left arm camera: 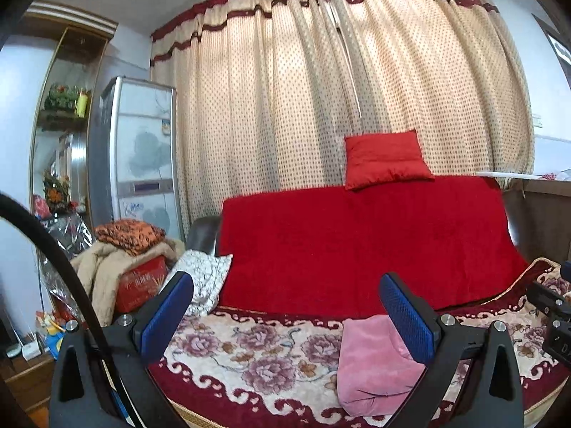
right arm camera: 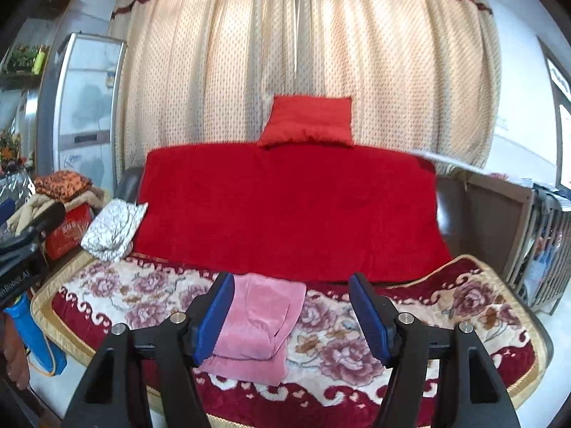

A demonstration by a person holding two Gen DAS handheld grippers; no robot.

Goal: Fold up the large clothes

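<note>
Left wrist view: our left claw [left arm camera: 285, 317] stands spread and empty, the folded pink garment [left arm camera: 371, 367] lying on the floral blanket [left arm camera: 249, 349] below its right finger. Our right claw [right arm camera: 291, 315] gapes too, empty, garment beneath its left finger. Left of it sits a red box [right arm camera: 67, 235], writing unreadable.

Folded garment [right arm camera: 255, 324] is laid on the sofa seat cover [right arm camera: 357, 356], slightly left of centre, near the front edge. Backrest throw [right arm camera: 285, 207] is draped behind it; a small cushion [right arm camera: 308, 121] is perched on the backrest top, curtain [right arm camera: 303, 53] behind. A patterned pillow [right arm camera: 114, 230] is propped at the seat's left end. Piled clothes [left arm camera: 125, 246] are stacked left of the sofa, a fridge [left arm camera: 139, 153] behind them.
</note>
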